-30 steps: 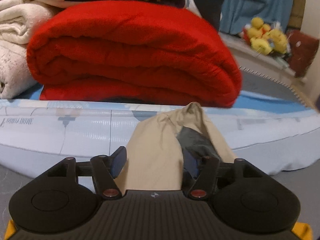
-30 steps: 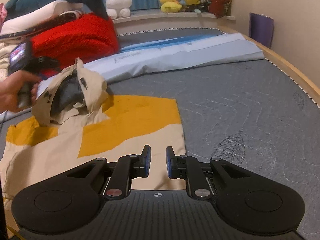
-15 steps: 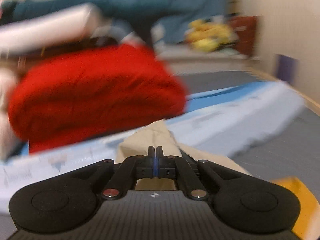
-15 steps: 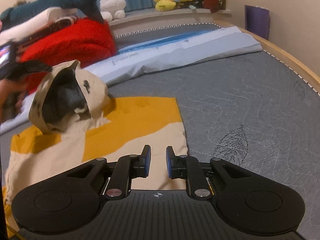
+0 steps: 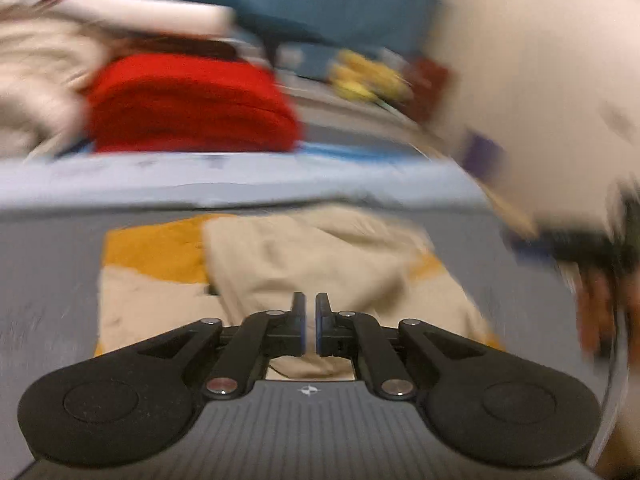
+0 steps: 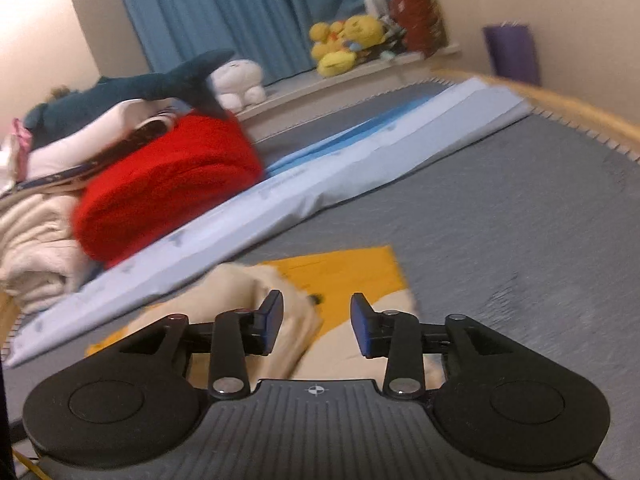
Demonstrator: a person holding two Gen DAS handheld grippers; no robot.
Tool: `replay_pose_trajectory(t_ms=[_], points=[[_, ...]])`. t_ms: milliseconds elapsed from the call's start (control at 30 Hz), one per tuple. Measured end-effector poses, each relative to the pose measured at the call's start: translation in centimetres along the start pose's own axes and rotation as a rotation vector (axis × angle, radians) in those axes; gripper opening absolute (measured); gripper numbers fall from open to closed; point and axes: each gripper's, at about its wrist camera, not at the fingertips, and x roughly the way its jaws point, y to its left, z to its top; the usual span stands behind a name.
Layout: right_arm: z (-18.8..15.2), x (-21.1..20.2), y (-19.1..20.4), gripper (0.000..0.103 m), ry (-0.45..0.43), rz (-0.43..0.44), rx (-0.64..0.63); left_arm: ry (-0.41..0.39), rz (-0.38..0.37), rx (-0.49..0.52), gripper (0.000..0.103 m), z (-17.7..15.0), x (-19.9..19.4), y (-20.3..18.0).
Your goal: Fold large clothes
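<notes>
A beige and mustard-yellow hooded garment [image 5: 320, 264] lies on the grey mattress, its hood folded down onto the body. My left gripper [image 5: 308, 316] hovers above the garment's near part, jaws almost together with a thin gap and nothing between them. The left wrist view is blurred by motion. My right gripper [image 6: 316, 320] is open, low over the garment [image 6: 348, 268], its fingers on either side of the beige hood fold. The right gripper and the hand holding it also show blurred at the right edge of the left wrist view [image 5: 592, 248].
A folded red blanket [image 6: 168, 184] sits on a pale blue folded sheet [image 6: 320, 176] behind the garment, with cream bedding [image 6: 36, 240] and a shark plush [image 6: 132, 92] on the left. Yellow plush toys [image 6: 344, 44] line the far ledge. The wooden bed rim [image 6: 560, 108] runs at right.
My left gripper let go of the hood, which dropped flat onto the garment, and pulled back. My right gripper opened wide and moved forward over the hood.
</notes>
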Motion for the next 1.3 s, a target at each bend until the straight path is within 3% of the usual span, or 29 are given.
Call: replay_pose_trajectory(t_ms=[133, 167, 200, 233, 267, 400, 467, 600, 667, 700, 767, 833, 900, 967, 1033, 1067, 1100, 1133, 1233, 1300], points=[[-0.7, 1.4, 0.4, 0.043, 0.067, 0.097, 0.075, 0.026, 0.038, -0.207, 0.014, -0.5, 3.7, 1.2], [-0.9, 1.8, 0.5, 0.044, 0.087, 0.124, 0.096, 0.052, 0.026, -0.268, 0.023, -0.9, 5.0, 1.7], [-1.1, 2.2, 0.7, 0.044, 0.11, 0.152, 0.118, 0.079, -0.004, -0.332, 0.032, -1.4, 6.2, 2.4], [-1.3, 2.6, 0.8, 0.049, 0.127, 0.176, 0.135, 0.104, -0.038, -0.388, 0.047, -1.3, 7.0, 3.3], [-1.6, 3.2, 1.1, 0.053, 0.146, 0.206, 0.161, 0.137, -0.075, -0.452, 0.052, -1.8, 8.1, 4.1], [-2.4, 5.5, 1.4, 0.057, 0.216, 0.279, 0.273, 0.264, -0.219, -0.746, 0.057, -3.7, 11.5, 7.7], [-2.8, 6.9, 1.6, 0.057, 0.246, 0.283, 0.315, 0.296, -0.307, -0.822, 0.059, -3.9, 12.9, 8.7], [-3.5, 9.1, 1.7, 0.057, 0.284, 0.241, 0.349, 0.387, -0.368, -0.636, 0.064, -3.2, 14.1, 7.0], [-3.7, 10.0, 1.8, 0.053, 0.299, 0.248, 0.388, 0.404, -0.339, -0.511, 0.061, -3.4, 14.7, 5.5], [-3.8, 10.2, 1.9, 0.046, 0.301, 0.257, 0.407, 0.4, -0.289, -0.473, 0.057, -3.7, 14.8, 5.0], [-3.8, 10.2, 2.2, 0.015, 0.285, 0.272, 0.417, 0.382, -0.229, -0.398, 0.038, -4.1, 15.2, 4.4], [-3.3, 9.5, 2.5, 0.008, 0.237, 0.36, 0.444, 0.351, -0.18, -0.329, 0.025, -4.4, 15.5, 3.8], [-2.4, 8.1, 3.3, 0.007, 0.185, 0.547, 0.474, 0.287, -0.146, -0.308, 0.021, -4.2, 14.6, 3.2], [-1.4, 6.1, 4.1, 0.001, 0.107, 0.703, 0.46, 0.136, -0.117, -0.292, 0.016, -3.3, 13.0, 3.0], [-1.1, 4.8, 4.3, 0.001, 0.07, 0.805, 0.463, -0.046, -0.059, -0.242, 0.016, -2.2, 11.1, 2.9], [-1.1, 4.4, 4.4, 0.001, 0.06, 0.833, 0.453, -0.082, -0.045, -0.23, 0.016, -1.9, 10.6, 2.9], [-1.3, 4.4, 4.5, 0.001, 0.068, 0.827, 0.421, -0.066, -0.041, -0.23, 0.016, -1.7, 10.7, 3.1], [-1.7, 4.7, 4.8, 0.001, 0.097, 0.77, 0.377, 0.001, -0.044, -0.237, 0.018, -1.6, 11.4, 3.3], [-2.8, 6.1, 5.0, 0.006, 0.172, 0.557, 0.32, 0.329, -0.05, -0.206, 0.028, -3.3, 14.5, 3.6], [-3.2, 6.6, 4.8, 0.021, 0.199, 0.489, 0.331, 0.441, 0.025, -0.16, 0.028, -4.5, 15.6, 3.8]])
